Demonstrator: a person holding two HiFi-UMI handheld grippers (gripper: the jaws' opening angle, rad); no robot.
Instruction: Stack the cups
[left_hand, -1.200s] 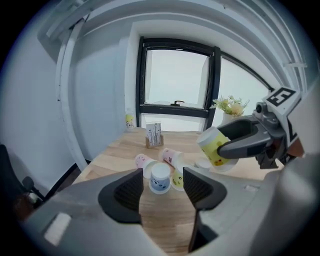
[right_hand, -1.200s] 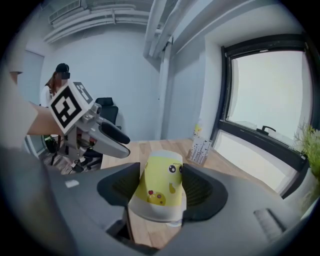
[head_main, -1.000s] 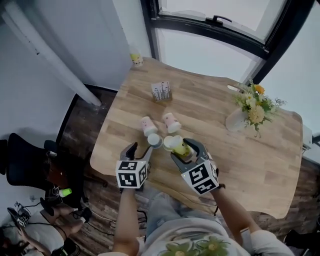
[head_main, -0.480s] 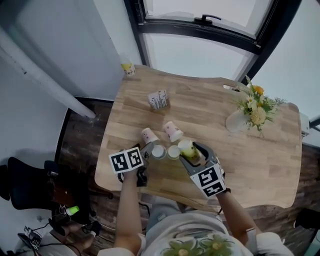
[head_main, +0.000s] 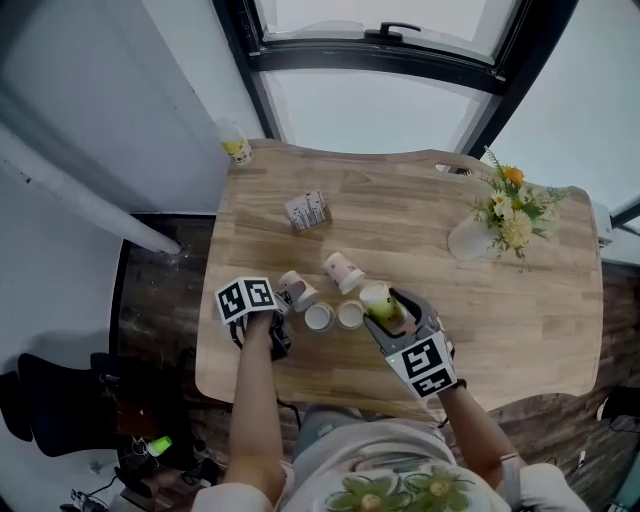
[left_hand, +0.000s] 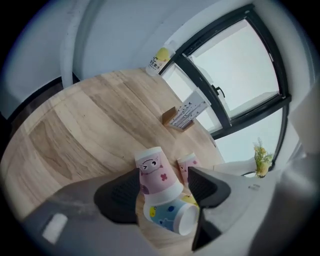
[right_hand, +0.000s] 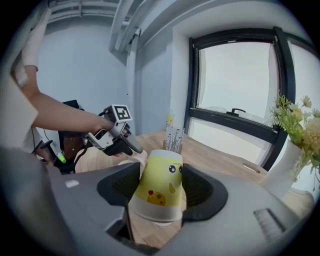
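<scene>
Left gripper (left_hand: 162, 190): jaws spread wide, just been opening; pink paper cup (left_hand: 152, 172) sits between them, unpinched.
Pink cup: on its side on the wooden table (head_main: 500, 330), blue-patterned paper cup (left_hand: 167, 217) at its rim.
Right gripper (right_hand: 160, 187): clamped on yellow paper cup (right_hand: 162, 182), rim toward the camera.

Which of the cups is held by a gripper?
The yellow cup, clamped in the right gripper; the other cups are on the table.

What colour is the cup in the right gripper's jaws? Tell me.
The cup is yellow, with a cartoon face; right gripper view.
</scene>
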